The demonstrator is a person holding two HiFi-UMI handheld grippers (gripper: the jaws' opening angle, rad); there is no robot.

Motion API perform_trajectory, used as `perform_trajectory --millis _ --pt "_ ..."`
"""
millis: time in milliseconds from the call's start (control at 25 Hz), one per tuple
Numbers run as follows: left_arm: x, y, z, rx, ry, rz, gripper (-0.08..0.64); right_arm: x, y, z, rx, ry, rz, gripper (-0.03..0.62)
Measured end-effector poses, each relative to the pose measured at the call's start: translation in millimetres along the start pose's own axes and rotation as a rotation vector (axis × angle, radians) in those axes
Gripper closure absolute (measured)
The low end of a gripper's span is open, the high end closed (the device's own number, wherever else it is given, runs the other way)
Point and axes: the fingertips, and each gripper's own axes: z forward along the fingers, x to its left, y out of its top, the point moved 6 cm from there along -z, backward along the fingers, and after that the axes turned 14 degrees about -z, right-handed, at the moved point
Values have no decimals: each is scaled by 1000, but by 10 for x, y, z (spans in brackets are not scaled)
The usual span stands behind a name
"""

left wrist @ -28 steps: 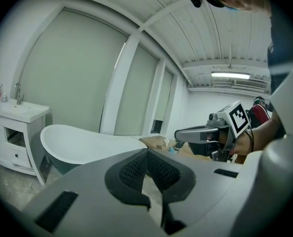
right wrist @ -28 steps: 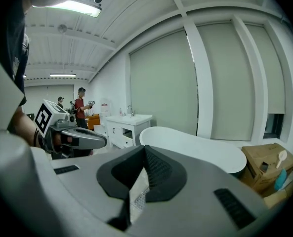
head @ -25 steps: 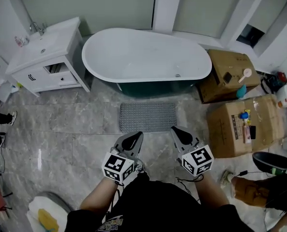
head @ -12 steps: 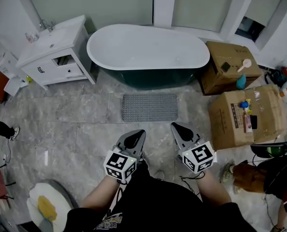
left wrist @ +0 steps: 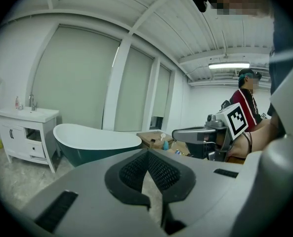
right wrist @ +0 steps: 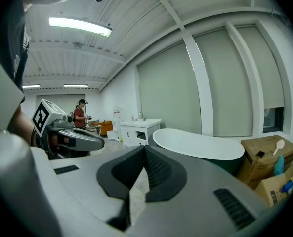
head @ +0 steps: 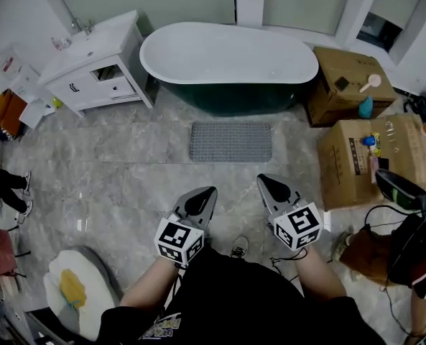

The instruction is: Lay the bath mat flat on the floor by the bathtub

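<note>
The grey bath mat (head: 230,141) lies flat on the marble floor just in front of the white, dark-sided bathtub (head: 229,52). The tub also shows in the left gripper view (left wrist: 97,142) and the right gripper view (right wrist: 200,144). My left gripper (head: 205,193) and right gripper (head: 265,182) are held side by side near my body, well short of the mat. Both are shut with nothing between the jaws. Each gripper sees the other: the right gripper (left wrist: 178,134) and the left gripper (right wrist: 99,143).
A white vanity (head: 98,60) stands left of the tub. Cardboard boxes (head: 371,157) with small items sit at the right. A round white object (head: 76,293) with a yellow thing lies at lower left. A person (right wrist: 79,115) stands far off; another person's legs (head: 4,185) are at the left edge.
The head camera has drawn back and shifted, so tub and mat sit farther off and more to the right. The grippers stay shut and side by side.
</note>
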Motion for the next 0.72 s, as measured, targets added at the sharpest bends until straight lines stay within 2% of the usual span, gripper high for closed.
perform_trajectory --millis 360,720 --pt "257 63 -454 -35 43 -11 545 436 126 272 -19 36 -1 575" --pt "917 228 -1018 -54 -22 -5 545 1227 395 699 6 -22 -9 575"
